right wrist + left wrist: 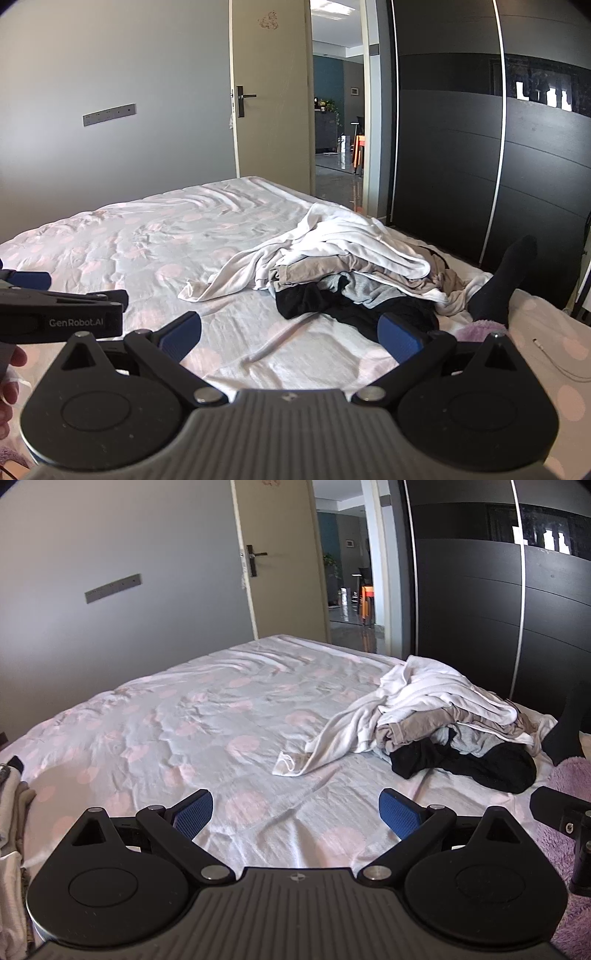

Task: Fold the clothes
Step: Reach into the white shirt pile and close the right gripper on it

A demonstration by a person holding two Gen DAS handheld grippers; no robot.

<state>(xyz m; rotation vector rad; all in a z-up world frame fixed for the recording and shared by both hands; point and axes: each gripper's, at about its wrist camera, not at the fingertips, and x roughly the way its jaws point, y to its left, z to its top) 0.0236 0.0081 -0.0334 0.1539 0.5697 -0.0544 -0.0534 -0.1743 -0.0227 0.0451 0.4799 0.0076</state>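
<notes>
A pile of unfolded clothes (443, 716) lies on the right of the bed: a white garment (417, 686) on top, beige, grey and black ones (480, 764) under it. The pile also shows in the right wrist view (351, 266). My left gripper (295, 812) is open and empty above the bedsheet, short of the pile and to its left. My right gripper (290, 332) is open and empty, its right finger (399, 338) near the black garment (332, 306). The left gripper's body (62, 314) shows at the left of the right wrist view.
The bed (184, 720) has a pale sheet with pink dots. Folded light clothes (11, 812) sit at the left edge. A leg in a black sock (502, 280) lies by the pile. A purple fluffy blanket (569, 786), dark wardrobe (498, 609) and open door (280, 572) stand around.
</notes>
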